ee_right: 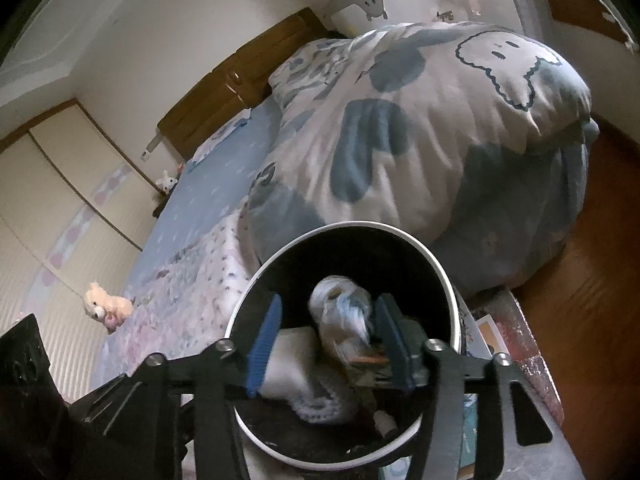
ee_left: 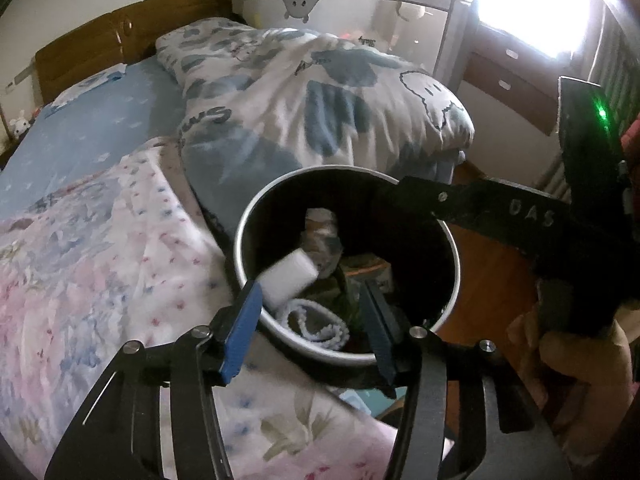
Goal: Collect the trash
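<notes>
1. Left tool (ee_left: 310, 330) spread wide, gripping nothing, blue pads (ee_left: 242, 334) straddling the near rim of the trash bin (ee_left: 240, 236).
2. Straight ahead of the left tool, inside the bin: a white block (ee_left: 290, 276), blurred, with a white looped cord (ee_left: 316, 326) beneath it and a crumpled wad (ee_left: 322, 236) farther in.
3. Seen only from the left wrist: the right tool reaching in from the right over the far rim, black body with a green light (ee_left: 601, 113), a hand (ee_left: 576, 356) gripping its handle.
4. Right tool (ee_right: 326, 342) also released, fingers apart, poised over the bin (ee_right: 444, 276) mouth; a crumpled white-and-blue wad (ee_right: 344, 316) between the pads, contact with either pad impossible to tell.
5. Seen only from the right wrist: a folded white cloth (ee_right: 296, 376) under the wad, a small white cylinder (ee_right: 386, 424) near the bottom, a stuffed toy (ee_right: 106, 306) far left on the bed, a wardrobe (ee_right: 60, 184) beyond it.
6. Beyond both tools: bed with a floral blanket (ee_left: 100, 260), a blue sheet (ee_left: 100, 120), a blue-and-white patterned quilt (ee_left: 320, 92), a wooden headboard (ee_left: 132, 36).
7. Right of the bin, wooden floor (ee_right: 592, 320).
</notes>
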{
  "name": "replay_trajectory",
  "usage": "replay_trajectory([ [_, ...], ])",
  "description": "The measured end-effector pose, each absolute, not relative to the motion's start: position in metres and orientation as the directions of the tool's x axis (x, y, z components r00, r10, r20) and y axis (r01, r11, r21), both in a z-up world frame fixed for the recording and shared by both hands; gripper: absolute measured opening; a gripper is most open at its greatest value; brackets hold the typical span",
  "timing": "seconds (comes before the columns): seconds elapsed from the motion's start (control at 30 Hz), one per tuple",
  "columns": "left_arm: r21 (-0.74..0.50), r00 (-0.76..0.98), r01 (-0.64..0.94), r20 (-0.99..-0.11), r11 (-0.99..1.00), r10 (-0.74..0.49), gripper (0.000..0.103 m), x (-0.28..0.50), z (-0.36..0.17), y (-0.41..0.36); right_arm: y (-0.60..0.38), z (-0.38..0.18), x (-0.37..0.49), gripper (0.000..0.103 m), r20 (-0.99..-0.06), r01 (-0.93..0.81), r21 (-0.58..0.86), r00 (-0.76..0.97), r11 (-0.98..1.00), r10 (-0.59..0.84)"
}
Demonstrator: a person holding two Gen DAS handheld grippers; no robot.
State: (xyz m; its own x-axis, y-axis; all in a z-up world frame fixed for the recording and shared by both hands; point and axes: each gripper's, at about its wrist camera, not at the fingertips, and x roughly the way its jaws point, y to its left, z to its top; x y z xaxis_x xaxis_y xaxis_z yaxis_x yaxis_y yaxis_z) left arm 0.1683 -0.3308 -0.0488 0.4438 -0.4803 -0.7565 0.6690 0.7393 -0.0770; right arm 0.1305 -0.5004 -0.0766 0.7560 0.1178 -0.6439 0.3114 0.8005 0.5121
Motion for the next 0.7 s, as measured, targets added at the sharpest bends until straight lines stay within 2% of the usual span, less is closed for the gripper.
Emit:
replay_trajectory([
  [0.37, -0.156, 0.491, 0.536, -0.741, 0.829, -0.457, 0.057, 0.133, -0.05, -0.252, -0.471, -0.064, 0.095, 0.075, -0.606, 0.29, 0.522, 0.788, 0.802, 0.11],
  [0.47, -0.157, 0.536, 0.498, -0.717, 0.853, -0.445, 0.062, 0.119, -0.043, -0.227, -0.453, -0.058, 0.083, 0.077, -0.594, 0.269, 0.513, 0.797, 0.815, 0.111],
  [0.53, -0.152, 0.577, 0.465, -0.695, 0.872, -0.429, 0.07, 0.108, -0.038, -0.206, -0.44, -0.055, 0.075, 0.08, -0.583, 0.251, 0.506, 0.805, 0.825, 0.112],
  [0.7, -0.153, 0.657, 0.389, -0.646, 0.908, -0.39, 0.074, 0.089, -0.029, -0.161, -0.402, -0.044, 0.056, 0.085, -0.555, 0.195, 0.457, 0.825, 0.868, 0.106],
])
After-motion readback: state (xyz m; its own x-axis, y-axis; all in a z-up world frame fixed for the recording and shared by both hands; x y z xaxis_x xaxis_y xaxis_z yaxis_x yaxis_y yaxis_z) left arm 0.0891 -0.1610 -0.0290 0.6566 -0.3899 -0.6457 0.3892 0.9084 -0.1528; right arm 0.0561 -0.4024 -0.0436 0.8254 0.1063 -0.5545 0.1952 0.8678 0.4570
